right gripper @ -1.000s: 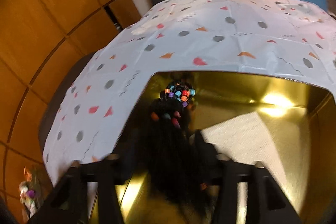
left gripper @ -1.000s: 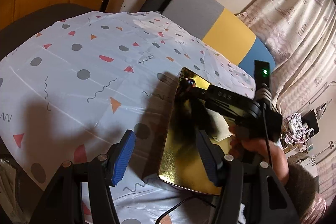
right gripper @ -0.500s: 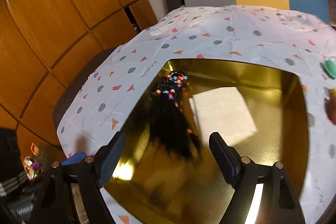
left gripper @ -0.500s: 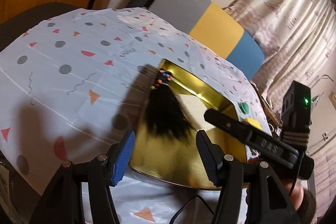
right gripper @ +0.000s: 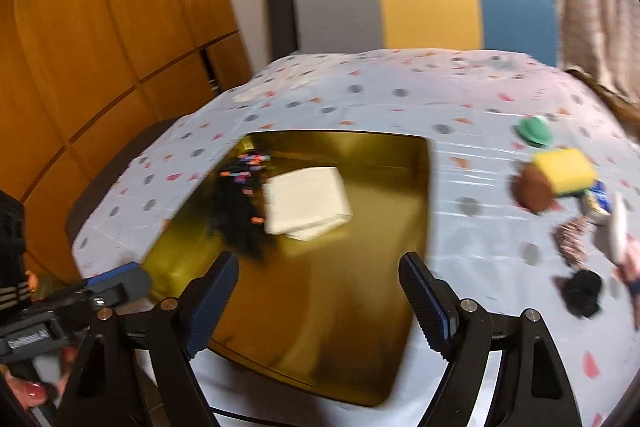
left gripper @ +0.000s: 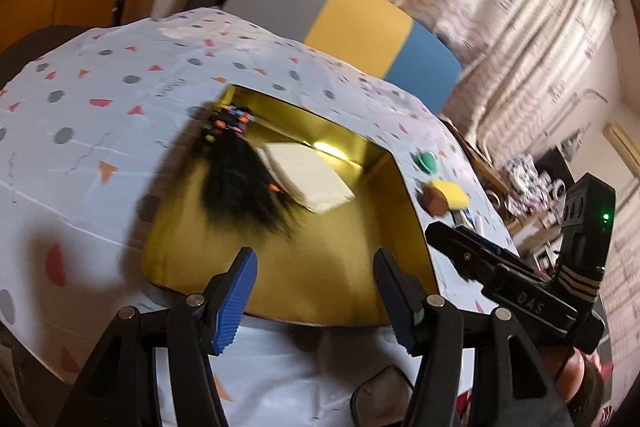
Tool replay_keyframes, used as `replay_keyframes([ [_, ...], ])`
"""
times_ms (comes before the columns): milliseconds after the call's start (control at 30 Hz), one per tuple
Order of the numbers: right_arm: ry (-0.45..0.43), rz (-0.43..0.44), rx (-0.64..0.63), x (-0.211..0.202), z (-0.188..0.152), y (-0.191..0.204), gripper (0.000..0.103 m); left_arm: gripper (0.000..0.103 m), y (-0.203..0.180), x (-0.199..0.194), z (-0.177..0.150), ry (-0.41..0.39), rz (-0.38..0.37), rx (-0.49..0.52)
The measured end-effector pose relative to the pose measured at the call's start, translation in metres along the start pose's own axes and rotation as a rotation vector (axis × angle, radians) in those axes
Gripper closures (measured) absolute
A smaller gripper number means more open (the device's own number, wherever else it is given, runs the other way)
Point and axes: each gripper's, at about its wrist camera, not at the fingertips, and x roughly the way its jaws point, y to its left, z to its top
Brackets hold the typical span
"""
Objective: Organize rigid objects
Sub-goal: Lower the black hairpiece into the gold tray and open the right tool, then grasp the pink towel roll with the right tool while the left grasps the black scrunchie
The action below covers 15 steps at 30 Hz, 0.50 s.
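A gold tray (left gripper: pixel 320 275) (right gripper: pixel 340 307) lies on the patterned tablecloth. In it lie a black hairpiece with coloured beads (left gripper: pixel 236 179) (right gripper: pixel 240 211) and a folded white cloth (left gripper: pixel 308 179) (right gripper: pixel 306 203). My left gripper (left gripper: pixel 316 295) is open and empty above the tray's near edge. My right gripper (right gripper: pixel 320 307) is open and empty, also above the tray's near part. Right of the tray lie a green lid (right gripper: pixel 534 131), a yellow sponge (right gripper: pixel 564 173) and a brown round object (right gripper: pixel 532 189).
More small items lie at the table's right edge: a black object (right gripper: pixel 582 293), a patterned piece (right gripper: pixel 572 245) and a white item (right gripper: pixel 618 231). A grey, yellow and blue chair back (right gripper: pixel 424 7) stands behind the table. Wooden cabinets (right gripper: pixel 100 27) are on the left.
The right gripper let go of the black hairpiece in the tray, opened and pulled back and up. The left gripper's view swung right, over the tray.
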Motion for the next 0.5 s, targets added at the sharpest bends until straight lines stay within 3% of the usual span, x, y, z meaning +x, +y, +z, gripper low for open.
replay_keyframes([
  [267, 0.031, -0.154, 0.091, -0.023, -0.045, -0.086, 0.020, 0.042, -0.057, 0.023, -0.023, 0.080, -0.097, 0.103],
  [500, 0.076, -0.299, 0.171, -0.047, -0.084, -0.177, 0.020, 0.042, -0.109, 0.045, -0.038, 0.152, -0.124, 0.212],
])
